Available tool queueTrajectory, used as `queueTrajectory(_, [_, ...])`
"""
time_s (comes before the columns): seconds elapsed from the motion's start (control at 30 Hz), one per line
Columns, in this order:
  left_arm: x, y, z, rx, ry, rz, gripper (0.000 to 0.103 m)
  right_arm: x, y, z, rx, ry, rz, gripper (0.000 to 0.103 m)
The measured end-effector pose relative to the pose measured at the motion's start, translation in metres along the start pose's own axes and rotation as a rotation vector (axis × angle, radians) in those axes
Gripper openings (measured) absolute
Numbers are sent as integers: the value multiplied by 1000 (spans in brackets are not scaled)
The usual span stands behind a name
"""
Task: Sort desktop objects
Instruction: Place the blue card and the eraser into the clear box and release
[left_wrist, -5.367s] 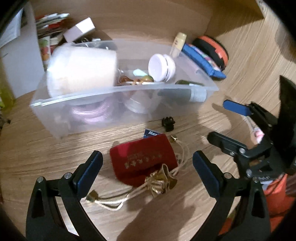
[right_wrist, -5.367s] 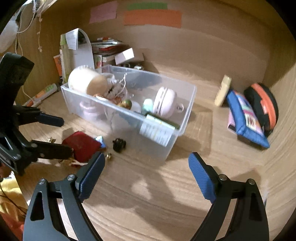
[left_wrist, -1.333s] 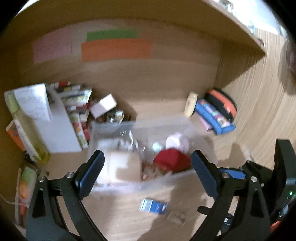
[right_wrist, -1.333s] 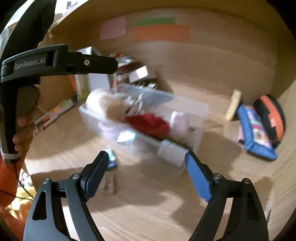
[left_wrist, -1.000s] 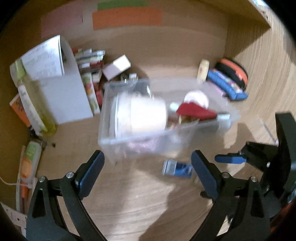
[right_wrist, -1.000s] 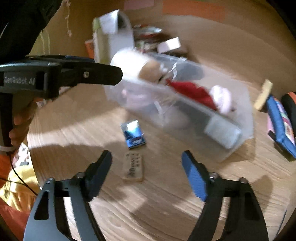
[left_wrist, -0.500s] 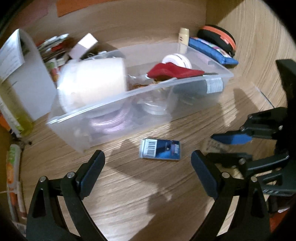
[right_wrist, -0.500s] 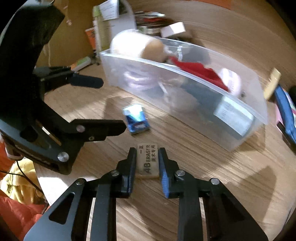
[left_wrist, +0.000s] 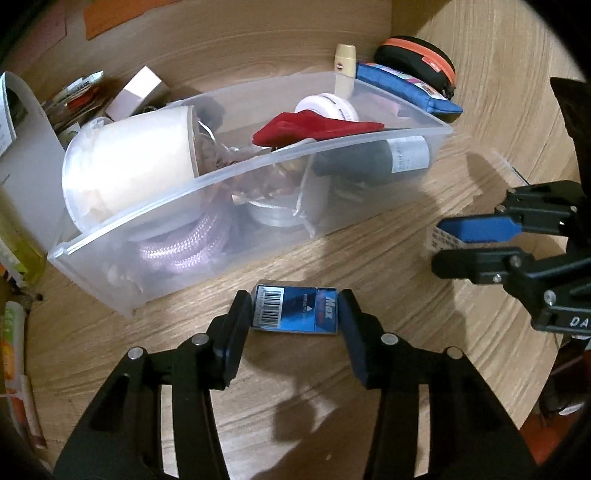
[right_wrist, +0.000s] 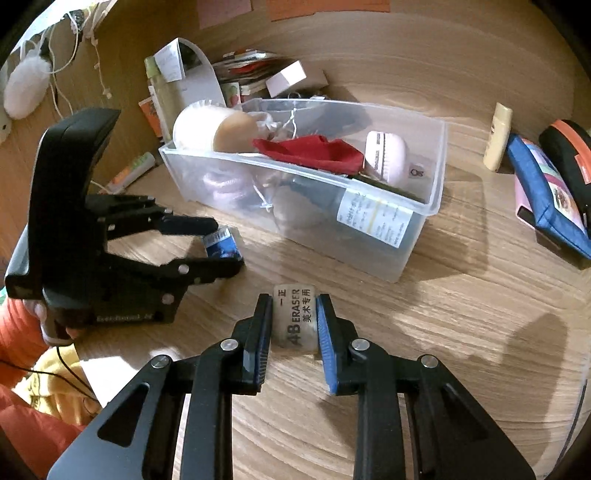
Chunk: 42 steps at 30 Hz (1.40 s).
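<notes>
Left gripper (left_wrist: 294, 314) jaws closing around the blue box (left_wrist: 294, 309), which lies flat on the surface (left_wrist: 332, 424) between the pads; pads sit at its two short ends, contact not clear. Right gripper (right_wrist: 294, 321) narrow, clamped on the eraser (right_wrist: 294, 318), pads on both long sides; eraser at or just off the surface, can't tell which.

Edges and room: clear bin (left_wrist: 258, 206) just ahead of the left gripper, its near wall a short gap beyond the blue box. From the right gripper the bin (right_wrist: 406, 254) is ahead and slightly right, its near corner close past the eraser. Open wood to the right of the right gripper and below both grippers. Left gripper body (right_wrist: 110, 236) is left of the right one, apart from it. Back wall beyond the bin; side wall far right.

Bin contents: one white roll (left_wrist: 129, 166), one red pouch (left_wrist: 314, 127), one white round case (left_wrist: 328, 107), one dark bottle (left_wrist: 373, 158) with a label, one pink coil (left_wrist: 184, 243), one tape-like ring (left_wrist: 277, 214).

Beyond the bin, right of both grippers: one cream tube (right_wrist: 498, 136), one blue case (right_wrist: 546, 192), one black-orange case (right_wrist: 569, 155). Left of the bin: paper clutter (right_wrist: 243, 74), one small white box (right_wrist: 286, 79). Person's orange sleeve (right_wrist: 22, 332) behind the left gripper.
</notes>
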<state>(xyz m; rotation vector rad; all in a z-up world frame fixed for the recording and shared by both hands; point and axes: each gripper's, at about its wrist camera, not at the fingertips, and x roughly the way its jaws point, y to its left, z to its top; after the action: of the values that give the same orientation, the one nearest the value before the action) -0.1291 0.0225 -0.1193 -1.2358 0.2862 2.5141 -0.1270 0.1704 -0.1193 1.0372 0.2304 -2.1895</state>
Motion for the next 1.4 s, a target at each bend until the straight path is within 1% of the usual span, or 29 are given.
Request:
queueTrajectory(0.1, [-9, -1, -3, -10, -21, 9, 47, -1, -1, 4, 2, -19, 2, 22])
queueTrajectory(0.3, [-44, 0, 9, -42, -130, -18, 47, -15, -10, 21, 12, -76, -22, 22])
queueTrajectory(0.43, [-69, 4, 27, -54, -223, -11, 47, -29, -16, 33, 14, -128, -44, 22])
queueTrajectory(0.5, [-77, 7, 38, -59, -266, 6, 47, -33, -20, 41, 14, -151, -57, 22])
queueTrajectory(0.6, [-77, 12, 56, -62, -312, 52, 48, -34, -24, 53, 18, -171, -62, 22])
queueTrajectory(0.67, [-72, 17, 67, -66, -312, 71, 48, -29, -25, 58, 16, -171, -69, 22])
queueTrajectory(0.8, [-61, 27, 80, -66, -307, 84, 48, -13, -31, 65, 27, -156, -60, 22])
queueTrajectory(0.9, [-50, 31, 89, -70, -305, 73, 48, -1, -35, 71, 39, -143, -48, 22])
queueTrajectory(1.07, [-31, 38, 98, -101, -278, 50, 48, 13, -35, 79, 30, -135, -46, 22])
queueTrajectory(1.17, [-21, 45, 98, -132, -267, 28, 48, 19, -35, 82, 18, -133, -73, 22])
queueTrajectory(1.23, [-17, 45, 97, -129, -264, 39, 52, 21, -33, 82, 6, -148, -106, 22])
queueTrajectory(1.27, [-17, 45, 97, -126, -265, 48, 61, 22, -31, 81, -4, -155, -118, 22])
queueTrajectory(1.3, [-17, 45, 96, -128, -269, 58, 67, 22, -28, 81, -15, -160, -136, 22])
queueTrajectory(1.33, [-18, 46, 96, -134, -277, 63, 80, 22, -26, 81, -25, -165, -153, 25])
queueTrajectory(1.37, [-20, 47, 95, -140, -287, 67, 85, 22, -25, 82, -32, -169, -162, 34])
queueTrajectory(1.4, [-22, 47, 95, -147, -299, 72, 85, 22, -23, 82, -41, -177, -175, 40])
